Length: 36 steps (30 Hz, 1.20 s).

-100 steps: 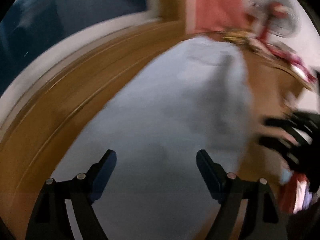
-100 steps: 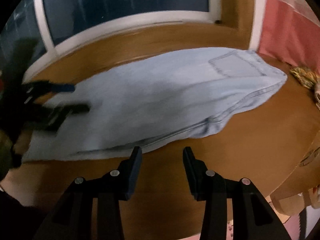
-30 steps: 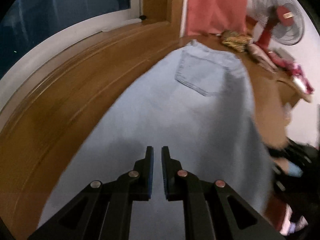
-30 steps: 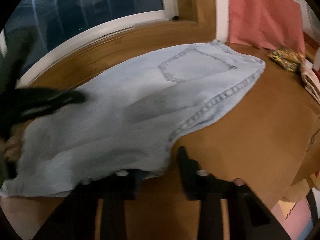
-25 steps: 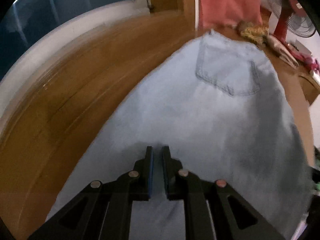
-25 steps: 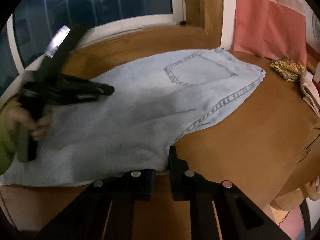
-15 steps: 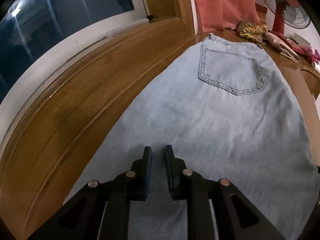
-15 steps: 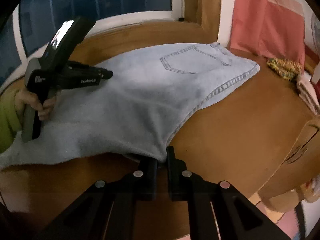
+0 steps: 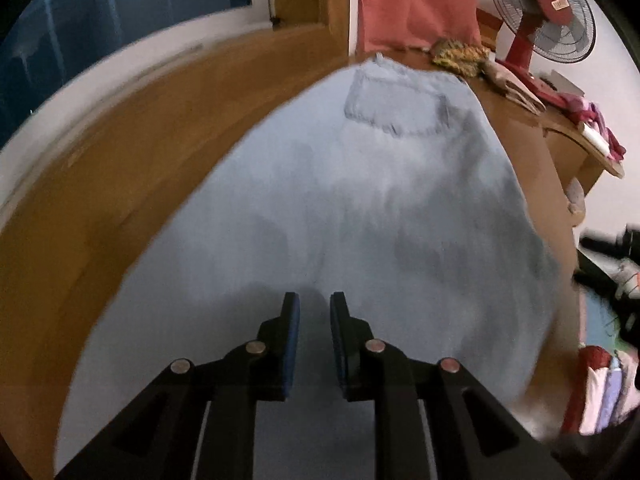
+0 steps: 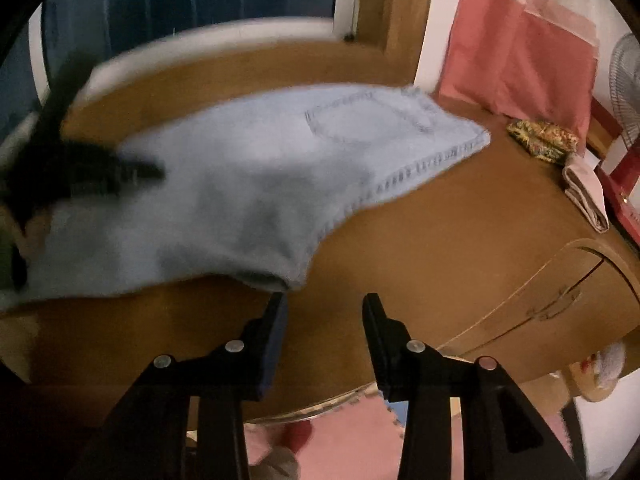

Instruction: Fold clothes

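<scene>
Jeans [image 10: 248, 184] in pale blue denim lie stretched along a wooden tabletop [image 10: 460, 240], back pocket [image 9: 394, 108] up at the far end, ahead of both handheld grippers. They appear already doubled leg over leg, one stitched side seam running down the edge nearest the right gripper [image 10: 324, 304]; the blur does not settle this.

The right gripper hangs just short of a drooping corner of denim, jaws spread well apart and empty, the cloth's lip just beyond its left fingertip. The left gripper [image 9: 312, 304] hovers low over the leg end, its blue-padded jaws parted only a little, with nothing visibly pinched between them; whether the tips brush the fabric cannot be told.

Denim of this kind likely handles as heavy, fairly stiff cloth: it should hold a crease, drag rather than slide on wood, and sag when lifted by one point. The thick seam and the hem end, directly in front of each gripper, look like the firmest places to pinch, with both layers taken together so the fold carries evenly toward the pocket end.

A fan [image 9: 540, 12] and small folded items stand beyond.
</scene>
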Available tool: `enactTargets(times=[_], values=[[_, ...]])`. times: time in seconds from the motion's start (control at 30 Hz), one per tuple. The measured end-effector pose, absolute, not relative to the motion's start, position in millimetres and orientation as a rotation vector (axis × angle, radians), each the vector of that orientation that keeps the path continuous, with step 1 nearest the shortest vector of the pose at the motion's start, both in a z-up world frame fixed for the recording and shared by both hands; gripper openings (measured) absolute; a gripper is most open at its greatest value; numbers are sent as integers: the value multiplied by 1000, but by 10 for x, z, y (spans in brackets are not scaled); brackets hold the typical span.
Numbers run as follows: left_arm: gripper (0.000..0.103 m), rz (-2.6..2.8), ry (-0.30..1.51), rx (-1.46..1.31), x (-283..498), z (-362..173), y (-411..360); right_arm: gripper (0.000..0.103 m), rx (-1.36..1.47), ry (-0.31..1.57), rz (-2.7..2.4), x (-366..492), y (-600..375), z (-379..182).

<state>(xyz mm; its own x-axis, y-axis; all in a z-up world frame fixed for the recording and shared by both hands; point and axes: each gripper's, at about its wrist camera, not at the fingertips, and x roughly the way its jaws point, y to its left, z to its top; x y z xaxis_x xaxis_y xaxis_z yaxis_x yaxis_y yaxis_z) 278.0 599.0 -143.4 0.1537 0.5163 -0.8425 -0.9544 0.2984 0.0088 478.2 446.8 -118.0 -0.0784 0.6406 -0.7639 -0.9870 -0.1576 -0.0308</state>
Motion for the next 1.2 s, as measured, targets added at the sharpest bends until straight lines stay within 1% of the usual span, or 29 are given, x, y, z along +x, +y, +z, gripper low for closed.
enactTargets(times=[0.07,0.13,0.17,0.3,0.43,0.5,0.57,0.7,0.9,1.03,1.2], values=[[14,1141,844,-663,2733,-1458,5860,39,-695,594,1660,4685,4493,-1012],[17,1134,828,-661,2731,-1469,5757,39,-648,583,1737,4525,4584,-931],[19,1131,822,-658,2730,-1474,5715,39,-648,586,1767,4422,4643,-944],[20,1143,826,-631,2688,-1470,5615,39,-760,585,1817,4102,4784,-1192],[22,1154,821,-578,2713,-1491,5566,40,-757,595,1803,4100,4774,-1251],[27,1173,843,-578,2713,-1473,5603,40,-756,600,1796,4099,4769,-1280],[27,1185,857,-589,2708,-1420,5581,41,-755,606,1788,4098,4764,-1310],[27,1142,839,-595,2588,-1258,5261,41,-753,616,1774,4096,4753,-1368],[27,1104,822,-711,2423,-1445,4989,41,-746,631,1768,4012,4841,-1426],[27,1114,797,-708,2383,-1435,4928,41,-818,643,1749,3908,4927,-1588],[27,1124,793,-685,2339,-1444,4887,41,-841,657,1712,3947,4842,-1621]])
